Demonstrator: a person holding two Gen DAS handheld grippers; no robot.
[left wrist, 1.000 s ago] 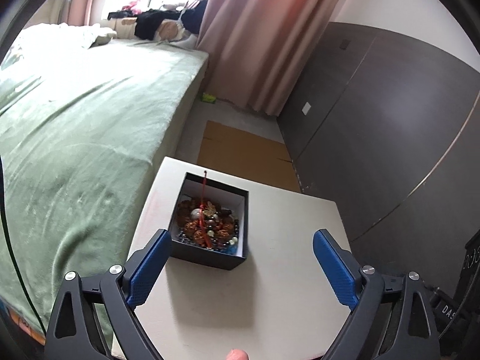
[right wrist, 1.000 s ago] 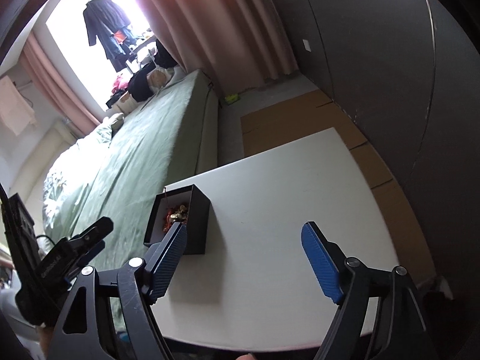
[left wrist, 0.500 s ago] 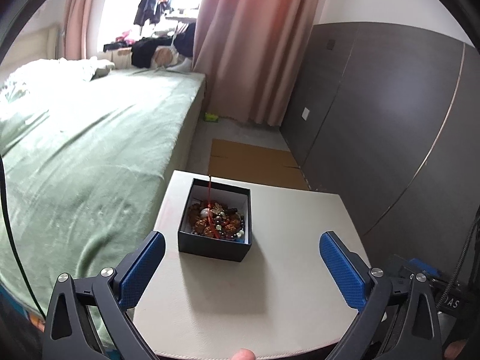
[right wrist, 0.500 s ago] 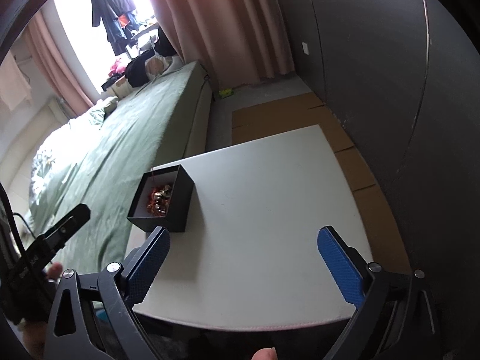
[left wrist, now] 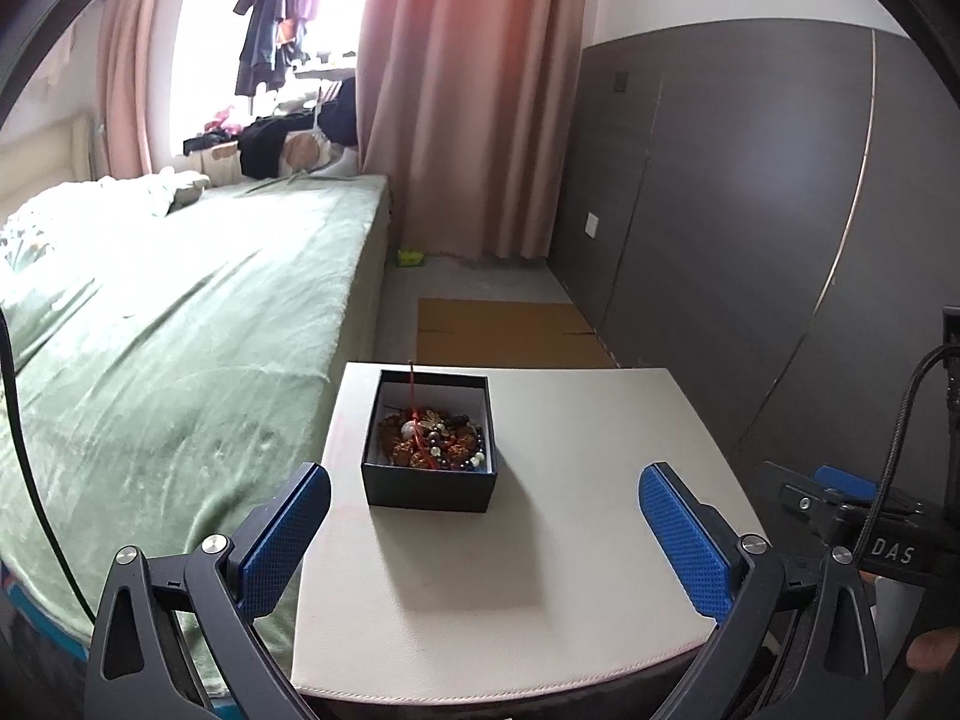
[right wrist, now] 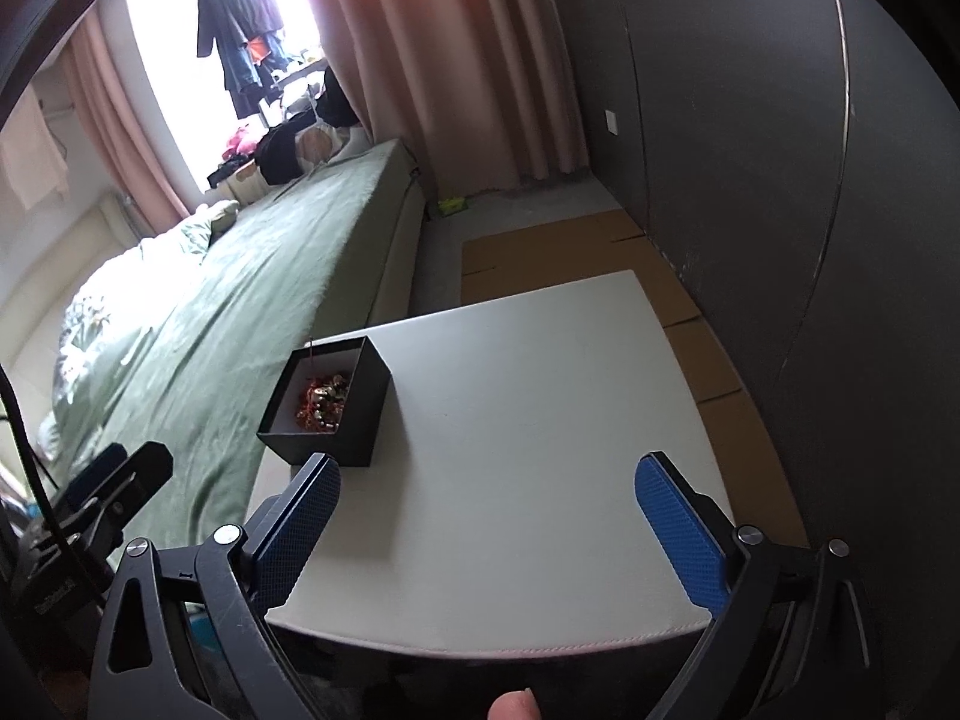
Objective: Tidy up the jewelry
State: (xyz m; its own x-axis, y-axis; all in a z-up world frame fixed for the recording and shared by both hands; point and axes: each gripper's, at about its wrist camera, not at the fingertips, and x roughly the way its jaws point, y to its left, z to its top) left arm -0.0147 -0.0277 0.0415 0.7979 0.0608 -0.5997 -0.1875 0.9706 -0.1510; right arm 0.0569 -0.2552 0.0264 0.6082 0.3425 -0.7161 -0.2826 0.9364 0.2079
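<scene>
A small open black box [left wrist: 429,483] stands on the left half of a white table [left wrist: 540,570]. Inside lies a heap of jewelry [left wrist: 429,438]: brown and dark beads, pearls and a red cord that sticks up over the far rim. My left gripper [left wrist: 483,477] hangs open in front of the box, apart from it, with nothing between its blue pads. In the right wrist view the box [right wrist: 360,420] and jewelry [right wrist: 321,402] sit left of centre. My right gripper [right wrist: 487,462] is wide open and empty over the table [right wrist: 510,420], to the right of the box.
A bed with a green blanket [left wrist: 180,330] runs along the table's left side. Flat cardboard [left wrist: 504,330] lies on the floor beyond the table. A dark panelled wall [left wrist: 750,210] closes the right side. Pink curtains [left wrist: 468,90] hang at the back.
Both grippers have drawn back from the box, which now looks farther away. The left view has rolled to level. The right jaws have spread wider.
</scene>
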